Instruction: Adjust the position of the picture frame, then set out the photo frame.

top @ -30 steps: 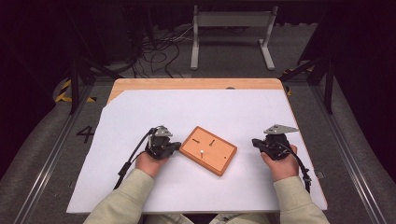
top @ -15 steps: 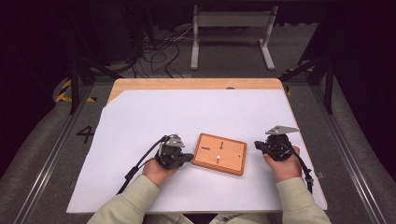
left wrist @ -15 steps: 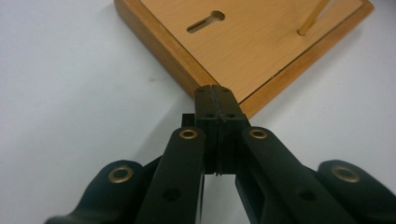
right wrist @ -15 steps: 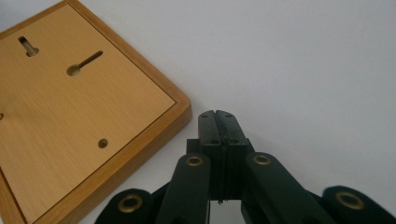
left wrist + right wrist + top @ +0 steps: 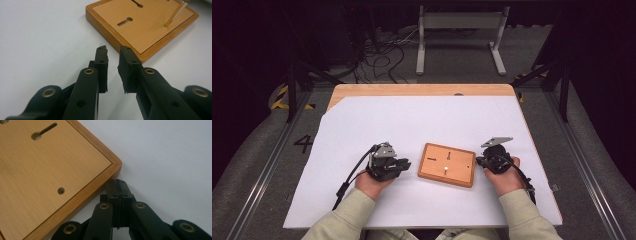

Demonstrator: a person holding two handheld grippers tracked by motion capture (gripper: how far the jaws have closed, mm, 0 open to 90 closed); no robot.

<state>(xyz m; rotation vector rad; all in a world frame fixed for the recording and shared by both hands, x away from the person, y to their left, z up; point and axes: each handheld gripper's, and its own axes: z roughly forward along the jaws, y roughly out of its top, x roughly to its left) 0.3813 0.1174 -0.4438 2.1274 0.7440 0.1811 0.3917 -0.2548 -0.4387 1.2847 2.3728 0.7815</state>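
High view: a wooden board with keyhole slots and a small upright peg is lying on the white surface, toward the 6 o'clock edge, between both hands. The left gripper is sitting just off the board's 9 o'clock side, a small gap showing between them. The right gripper is sitting at the board's 3 o'clock side, tips right at its edge; touching or not, cannot tell here. Cables are trailing back along both sleeves.

Left gripper view: the jaws are standing slightly apart, having just been opening, nothing between them. The left gripper is pointing at the board at 1 o'clock, tips just short of its rim. One keyhole slot is showing at 12 o'clock, and a thin brass peg is sticking up from a hole at 1 o'clock.

Right gripper view: the jaws are pressed together, holding nothing. The right gripper is sitting just beside the board's rounded corner, at about 12 o'clock. The board is spreading from 9 to 11 o'clock, with a slot at 11 and a small round hole at 9 o'clock.
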